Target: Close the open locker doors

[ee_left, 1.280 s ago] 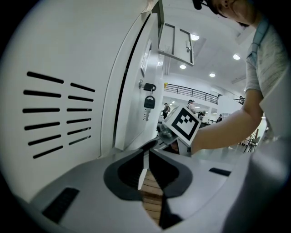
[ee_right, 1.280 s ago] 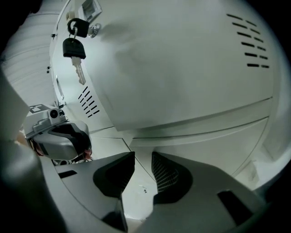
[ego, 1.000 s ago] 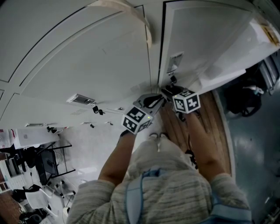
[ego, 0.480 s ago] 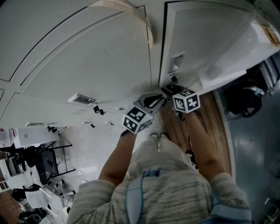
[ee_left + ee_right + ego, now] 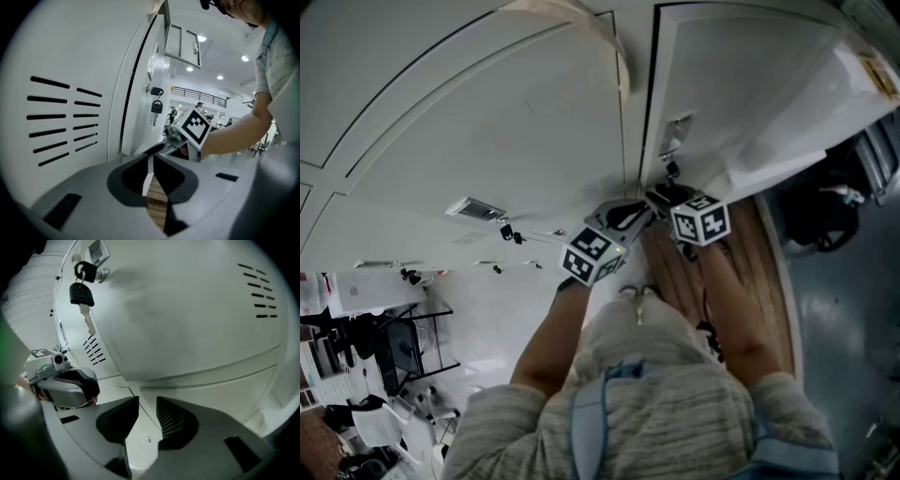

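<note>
A white locker door point(image 5: 741, 84) stands slightly ajar, with a dark gap along its left edge. A black-headed key point(image 5: 672, 170) hangs from its lock; the key point(image 5: 80, 294) shows at upper left in the right gripper view, and the key point(image 5: 156, 107) shows mid-frame in the left gripper view. My right gripper point(image 5: 662, 196) is just below the lock, close to the door face, jaws a narrow gap apart and empty point(image 5: 147, 401). My left gripper point(image 5: 637, 215) sits beside it at the neighbouring vented door point(image 5: 61, 122), jaws together with nothing between them point(image 5: 151, 157).
Shut white locker doors point(image 5: 487, 122) fill the left and top. A strip of beige tape point(image 5: 586, 28) sticks on one. Wooden flooring point(image 5: 759, 272) lies below the lockers, a dark bag point(image 5: 825, 211) at right, desks and chairs point(image 5: 384, 366) at lower left.
</note>
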The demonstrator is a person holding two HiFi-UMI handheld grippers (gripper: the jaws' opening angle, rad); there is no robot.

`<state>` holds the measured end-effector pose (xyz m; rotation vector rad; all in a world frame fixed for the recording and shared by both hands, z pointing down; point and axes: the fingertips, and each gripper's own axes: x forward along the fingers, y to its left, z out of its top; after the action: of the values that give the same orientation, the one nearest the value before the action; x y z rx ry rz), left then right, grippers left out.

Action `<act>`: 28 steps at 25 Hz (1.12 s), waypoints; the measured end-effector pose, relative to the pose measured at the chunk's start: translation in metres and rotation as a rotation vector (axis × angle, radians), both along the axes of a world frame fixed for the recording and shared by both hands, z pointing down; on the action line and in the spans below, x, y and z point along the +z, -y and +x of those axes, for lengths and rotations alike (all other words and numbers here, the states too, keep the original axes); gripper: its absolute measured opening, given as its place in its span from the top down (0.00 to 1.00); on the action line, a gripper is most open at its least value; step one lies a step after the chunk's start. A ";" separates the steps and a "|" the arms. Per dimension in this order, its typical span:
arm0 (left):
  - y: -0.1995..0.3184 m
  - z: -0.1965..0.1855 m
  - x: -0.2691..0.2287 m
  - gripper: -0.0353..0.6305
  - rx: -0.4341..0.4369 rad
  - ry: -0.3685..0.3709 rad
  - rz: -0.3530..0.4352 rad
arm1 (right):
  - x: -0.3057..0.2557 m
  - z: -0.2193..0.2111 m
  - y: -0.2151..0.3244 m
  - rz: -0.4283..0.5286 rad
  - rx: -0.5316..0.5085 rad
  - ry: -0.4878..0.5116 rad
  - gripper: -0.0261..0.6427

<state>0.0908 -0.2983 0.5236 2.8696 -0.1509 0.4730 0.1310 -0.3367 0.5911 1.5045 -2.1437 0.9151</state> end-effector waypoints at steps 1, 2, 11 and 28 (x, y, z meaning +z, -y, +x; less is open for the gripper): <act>0.000 0.000 0.000 0.91 -0.001 -0.002 0.000 | -0.001 -0.001 -0.002 0.002 -0.004 -0.001 0.79; 0.000 -0.001 -0.001 0.91 -0.002 -0.003 0.000 | -0.002 -0.002 -0.004 0.004 -0.008 -0.002 0.79; -0.006 -0.006 -0.007 0.91 0.001 -0.016 -0.004 | -0.029 -0.018 -0.032 0.092 -0.064 -0.003 0.79; -0.024 -0.009 -0.035 0.91 0.004 -0.090 0.010 | -0.088 -0.020 -0.081 0.284 -0.129 -0.120 0.79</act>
<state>0.0814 -0.2742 0.4887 2.8946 -0.1319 0.3446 0.1108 -0.2553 0.5028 1.4836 -2.3239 0.4791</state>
